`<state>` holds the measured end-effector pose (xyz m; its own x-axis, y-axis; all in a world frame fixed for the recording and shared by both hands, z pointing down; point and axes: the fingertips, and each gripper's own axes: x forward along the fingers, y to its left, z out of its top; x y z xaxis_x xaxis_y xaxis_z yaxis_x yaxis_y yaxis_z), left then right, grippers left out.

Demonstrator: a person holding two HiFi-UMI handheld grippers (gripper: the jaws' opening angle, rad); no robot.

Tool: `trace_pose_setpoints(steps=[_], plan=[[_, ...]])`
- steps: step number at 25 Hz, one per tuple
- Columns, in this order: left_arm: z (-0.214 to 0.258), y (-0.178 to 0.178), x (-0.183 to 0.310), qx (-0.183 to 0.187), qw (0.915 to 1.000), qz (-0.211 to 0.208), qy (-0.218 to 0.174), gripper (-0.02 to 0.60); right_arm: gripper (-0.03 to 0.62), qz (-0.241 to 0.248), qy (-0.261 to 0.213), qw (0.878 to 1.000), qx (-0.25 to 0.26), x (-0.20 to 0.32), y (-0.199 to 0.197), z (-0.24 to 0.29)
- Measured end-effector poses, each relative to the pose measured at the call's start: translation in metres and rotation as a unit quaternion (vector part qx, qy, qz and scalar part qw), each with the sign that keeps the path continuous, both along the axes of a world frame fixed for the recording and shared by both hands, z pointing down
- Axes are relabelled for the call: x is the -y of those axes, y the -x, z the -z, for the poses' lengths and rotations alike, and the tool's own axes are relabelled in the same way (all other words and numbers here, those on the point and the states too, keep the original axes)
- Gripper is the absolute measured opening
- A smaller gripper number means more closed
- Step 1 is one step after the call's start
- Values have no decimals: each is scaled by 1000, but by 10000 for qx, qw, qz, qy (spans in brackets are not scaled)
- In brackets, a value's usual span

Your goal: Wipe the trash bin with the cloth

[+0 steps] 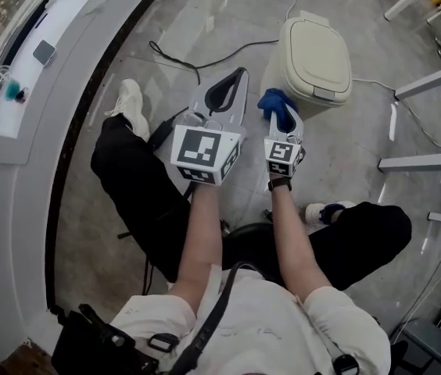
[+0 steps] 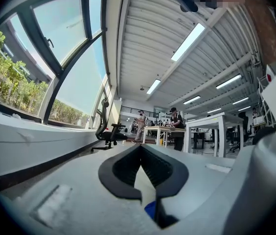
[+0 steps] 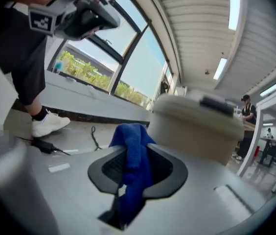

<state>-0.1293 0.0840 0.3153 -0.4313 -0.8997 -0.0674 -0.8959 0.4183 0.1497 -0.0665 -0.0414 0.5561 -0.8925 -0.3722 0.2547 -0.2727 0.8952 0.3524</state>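
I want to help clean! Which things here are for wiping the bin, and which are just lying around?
For the job:
- bin
- cloth
- right gripper, shut on the cloth

Just lying about:
- cable
- teal thing on the sill
- table legs
- left gripper, shut and empty, not helping

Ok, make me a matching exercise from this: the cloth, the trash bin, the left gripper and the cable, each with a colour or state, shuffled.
1 cloth
2 trash bin
3 left gripper
4 cable

A beige, lid down
B black, lying on the floor
C jaws together, empty
D blue, clamped in the right gripper

Pairs: 1-D, 2-A, 3-C, 4-B
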Motion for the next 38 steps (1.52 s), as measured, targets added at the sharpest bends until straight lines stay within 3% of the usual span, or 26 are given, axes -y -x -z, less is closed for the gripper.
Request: trace_pose_setpoints(steps=[5,9,13,17,21,24,28,30,32,36,38], plan=[[-33,5,4,-102,9995,-56,304,0,71,-4,841,9906,-1080,15,-3,-128],[-58,21,10,-253,9977,213,587,0,71,351,1100,9809,-1565,11,1,-176],[-68,26,25,-391,9968,385,583,0,71,696,1086,9742,-1853,-5,-11,-197],[-68,28,31,-352,9951,705,591,0,69,433,1420,9804,-1294,-9,-27,-151],[-50,23,29,-216,9936,1026,429,0,70,1110,813,9901,-260,-15,-25,-45],[-35,11,25,-49,9913,1248,416,0,71,1486,540,9858,574,-9,-21,30],[-24,-7,22,-2,9881,1503,319,0,71,1549,1070,9679,1662,4,-18,124],[-27,-17,21,-47,9871,1563,330,0,71,1611,1234,9605,1901,7,-19,150],[-26,-22,19,-76,9861,1633,293,0,71,1596,1162,9607,1950,15,-16,160],[-23,-26,13,-105,9842,1755,220,0,71,1469,777,9691,1823,25,-14,139],[-29,-28,12,-140,9839,1763,271,0,71,1540,275,9694,1891,22,-21,126]])
